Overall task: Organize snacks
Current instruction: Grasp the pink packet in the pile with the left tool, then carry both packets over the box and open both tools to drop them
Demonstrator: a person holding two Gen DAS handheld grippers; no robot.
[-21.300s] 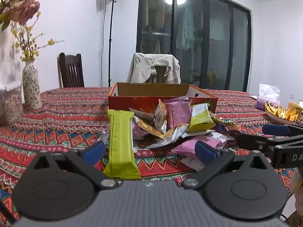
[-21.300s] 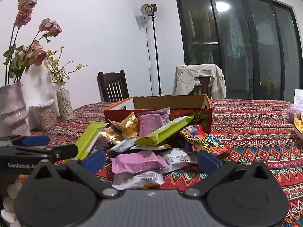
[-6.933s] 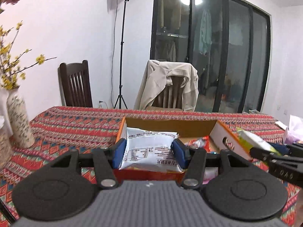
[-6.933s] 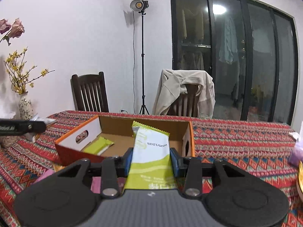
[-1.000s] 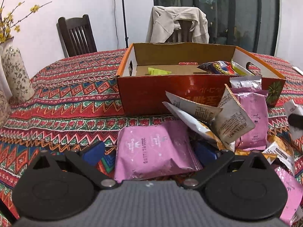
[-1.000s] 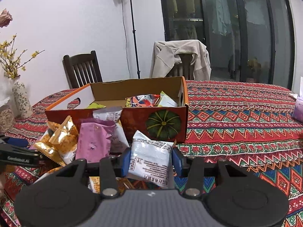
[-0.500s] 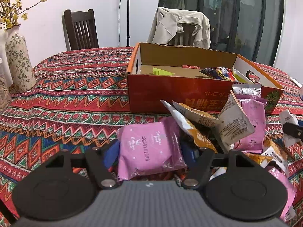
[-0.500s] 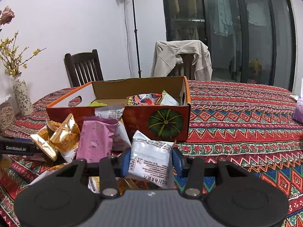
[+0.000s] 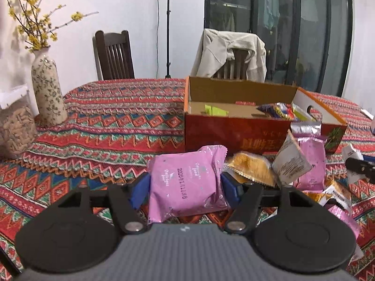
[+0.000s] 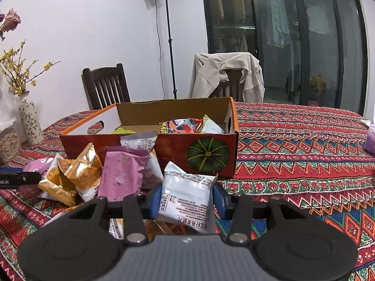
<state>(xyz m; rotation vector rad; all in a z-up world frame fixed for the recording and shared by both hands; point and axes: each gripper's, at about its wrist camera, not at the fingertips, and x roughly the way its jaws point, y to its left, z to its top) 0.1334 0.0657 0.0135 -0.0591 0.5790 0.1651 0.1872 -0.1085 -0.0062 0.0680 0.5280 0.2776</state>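
My left gripper (image 9: 185, 186) is shut on a pink snack packet (image 9: 187, 180) and holds it above the tablecloth, in front of the open red cardboard box (image 9: 234, 131). My right gripper (image 10: 186, 197) is shut on a white snack packet (image 10: 186, 194), lifted in front of the same box (image 10: 201, 149). The box holds a green bar (image 9: 214, 110) and colourful packets (image 10: 182, 125). Loose snacks lie in a pile before the box: gold packets (image 10: 75, 173), a pink packet (image 10: 120, 175) and white ones (image 9: 290, 164).
A flowered vase (image 9: 48, 89) and a jar of seeds (image 9: 14, 126) stand at the table's left. Two chairs (image 10: 105, 86) stand behind the table, one draped with a jacket (image 10: 225, 75). A light stand (image 10: 168, 37) is at the wall.
My left gripper closed on the pink packet and lifted it off the table. My right gripper rose slightly with the white packet in it.
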